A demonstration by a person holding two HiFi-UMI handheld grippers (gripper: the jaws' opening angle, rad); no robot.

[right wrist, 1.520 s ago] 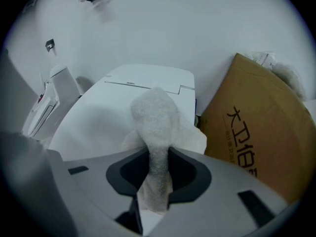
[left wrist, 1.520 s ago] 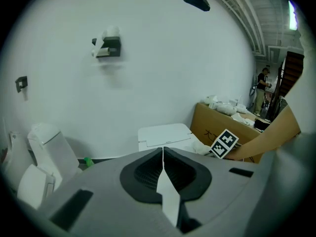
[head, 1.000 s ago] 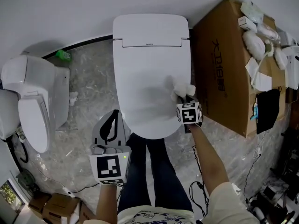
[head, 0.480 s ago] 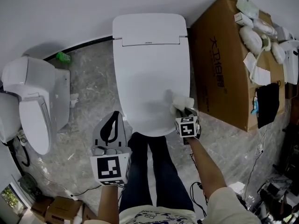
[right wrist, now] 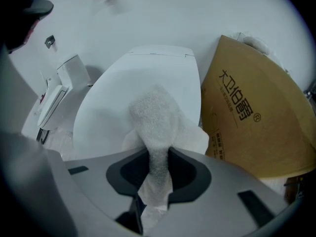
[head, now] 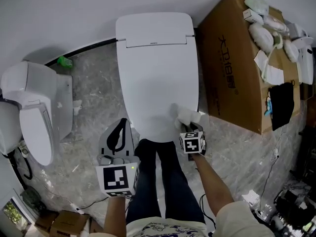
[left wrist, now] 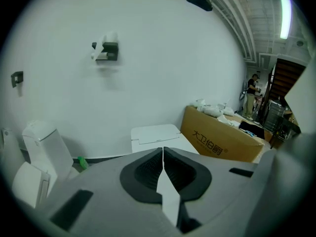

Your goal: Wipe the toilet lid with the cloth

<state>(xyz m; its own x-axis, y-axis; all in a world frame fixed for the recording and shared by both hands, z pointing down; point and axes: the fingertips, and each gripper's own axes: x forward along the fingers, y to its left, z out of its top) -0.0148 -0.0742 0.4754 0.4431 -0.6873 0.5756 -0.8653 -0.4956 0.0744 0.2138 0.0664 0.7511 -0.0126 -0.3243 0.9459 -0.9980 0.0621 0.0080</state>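
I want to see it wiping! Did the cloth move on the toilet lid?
Yes. The cloth, clamped in the right gripper, has slid toward the front edge of the lid, nearer the person.

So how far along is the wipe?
Done: the cloth is picked up, clamped in the right tool. In hand: it lies on the toilet lid near the front right edge. Remaining: the lid shows no wipe marks, so covered area can't be judged. The left tool is shut, empty, off the lid.
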